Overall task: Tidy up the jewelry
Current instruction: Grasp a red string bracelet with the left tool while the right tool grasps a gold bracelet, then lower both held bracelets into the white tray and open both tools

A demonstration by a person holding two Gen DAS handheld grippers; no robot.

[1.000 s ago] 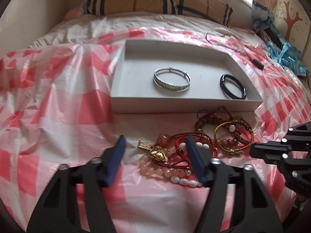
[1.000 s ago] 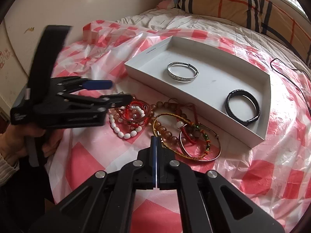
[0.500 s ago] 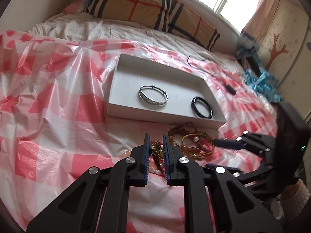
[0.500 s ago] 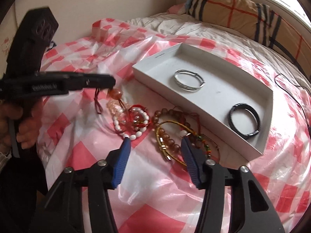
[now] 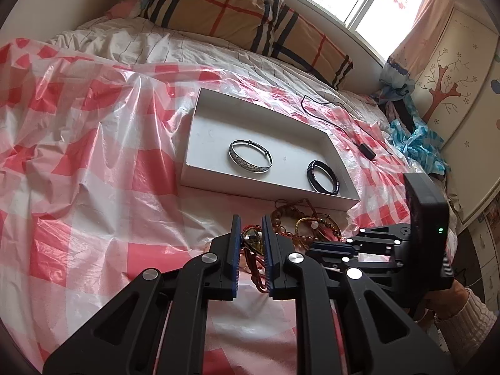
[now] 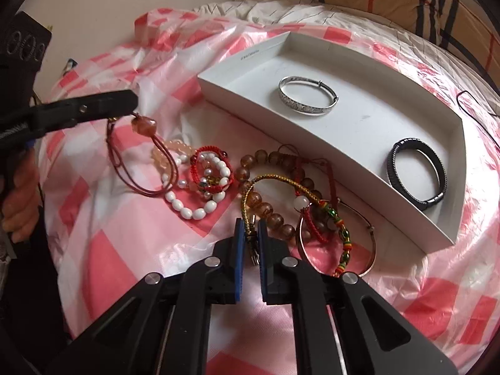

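A white tray [image 5: 265, 193] [image 6: 312, 134] on the bed holds a silver bangle [image 5: 250, 156] [image 6: 307, 100] and a black bracelet [image 5: 322, 177] [image 6: 417, 173]. In front of it lies a pile: a white pearl bracelet [image 6: 193, 209], brown beads [image 6: 268, 209], a thin bangle [image 6: 368, 250]. My left gripper [image 5: 250, 218] [image 6: 131, 106] is shut on a red cord necklace [image 6: 125, 168] [image 5: 251, 239] with an amber stone, lifted off the sheet. My right gripper [image 6: 250, 223] [image 5: 315, 245] is closing, its pads on the end of a gold braided bracelet [image 6: 281, 184].
A pink-and-white checked plastic sheet [image 5: 93, 156] covers the bed. A plaid pillow [image 5: 250, 22] lies behind the tray, a black cable [image 5: 331, 109] to its right, blue cloth [image 5: 418, 143] further right. A person's hand [image 6: 18, 193] holds the left gripper.
The left gripper closed on the pendant necklace and raised it from the pile. The right gripper opened, dropped onto the gold bracelet's end and closed on it.
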